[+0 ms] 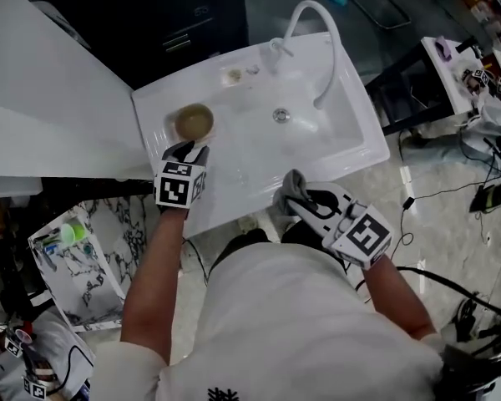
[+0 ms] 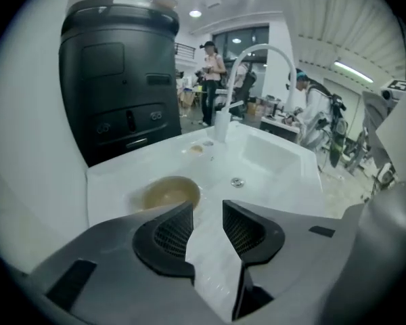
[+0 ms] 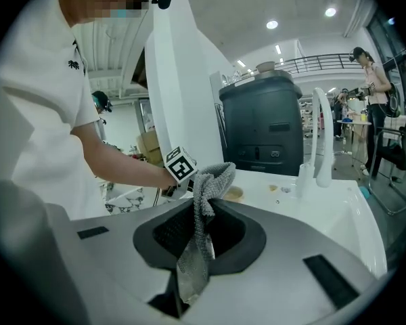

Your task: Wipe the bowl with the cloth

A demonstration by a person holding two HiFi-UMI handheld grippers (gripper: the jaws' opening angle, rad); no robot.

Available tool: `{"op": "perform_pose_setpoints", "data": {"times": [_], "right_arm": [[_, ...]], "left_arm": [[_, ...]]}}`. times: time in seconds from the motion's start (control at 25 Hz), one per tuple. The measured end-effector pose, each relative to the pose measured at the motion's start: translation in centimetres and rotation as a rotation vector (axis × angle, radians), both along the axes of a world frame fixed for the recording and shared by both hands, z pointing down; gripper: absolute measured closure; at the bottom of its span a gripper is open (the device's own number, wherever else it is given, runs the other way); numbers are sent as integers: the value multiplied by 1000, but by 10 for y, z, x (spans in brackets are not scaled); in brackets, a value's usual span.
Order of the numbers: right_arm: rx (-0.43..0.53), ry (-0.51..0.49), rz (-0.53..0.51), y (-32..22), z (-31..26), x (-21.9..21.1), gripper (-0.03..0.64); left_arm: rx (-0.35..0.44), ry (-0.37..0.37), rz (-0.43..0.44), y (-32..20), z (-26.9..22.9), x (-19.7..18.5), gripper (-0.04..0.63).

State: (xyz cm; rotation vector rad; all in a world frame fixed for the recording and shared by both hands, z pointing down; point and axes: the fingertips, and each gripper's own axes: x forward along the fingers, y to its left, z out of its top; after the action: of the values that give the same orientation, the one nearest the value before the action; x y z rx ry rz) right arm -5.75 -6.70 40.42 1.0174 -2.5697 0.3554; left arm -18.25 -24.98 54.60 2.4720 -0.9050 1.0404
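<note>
Jaws of the left gripper [image 2: 208, 212] stand apart with nothing between them; only the bare white surface of the sink [image 1: 234, 197] shows in the gap. Its tips point down at the near side of the bowl [image 1: 194, 121]. The head view does not settle whether they touch the rim. In the left gripper view the bowl sits just beyond the left jaw, which covers part of it.

The right gripper [image 3: 203, 229] is clamped on the cloth [image 3: 210, 181], a grey knitted rag. One bunched end sticks out past the tips and the other end hangs down between the jaws. In the head view this gripper hovers at the sink's front edge, on the right side, well apart from the bowl.

The bowl stands upright on the flat left-hand deck of the sink, beside the basin and not in it. It is round, tan and brownish inside. A drain [image 1: 281, 115] sits in the basin floor, and two small brownish spots mark the deck behind the bowl. A white curved faucet [image 1: 311, 5] rises from the back rim and arches over the basin. Behind the sink stands a large black cabinet [image 2: 122, 80].

The person, in a white shirt, stands close against the sink front with both forearms reaching over it. Cables trail across the floor on the right. People stand in the brightly lit room behind.
</note>
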Motion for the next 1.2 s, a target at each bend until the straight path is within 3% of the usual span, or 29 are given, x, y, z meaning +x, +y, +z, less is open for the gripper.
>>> {"op": "perform_pose_setpoints", "data": {"times": [0.32, 0.6, 0.96, 1.2], "right_arm": [[-10, 10, -62, -13, -1, 17, 571], [0, 9, -107, -18, -7, 35, 571], [-6, 21, -110, -25, -7, 59, 571], [-6, 31, -115, -28, -6, 60, 571]], "left_arm": [[-126, 87, -348, -27, 19, -29, 439], [-284, 286, -654, -43, 43, -43, 422], [-376, 397, -831, -55, 68, -46, 403], [-408, 361, -871, -59, 84, -51, 407]]}}
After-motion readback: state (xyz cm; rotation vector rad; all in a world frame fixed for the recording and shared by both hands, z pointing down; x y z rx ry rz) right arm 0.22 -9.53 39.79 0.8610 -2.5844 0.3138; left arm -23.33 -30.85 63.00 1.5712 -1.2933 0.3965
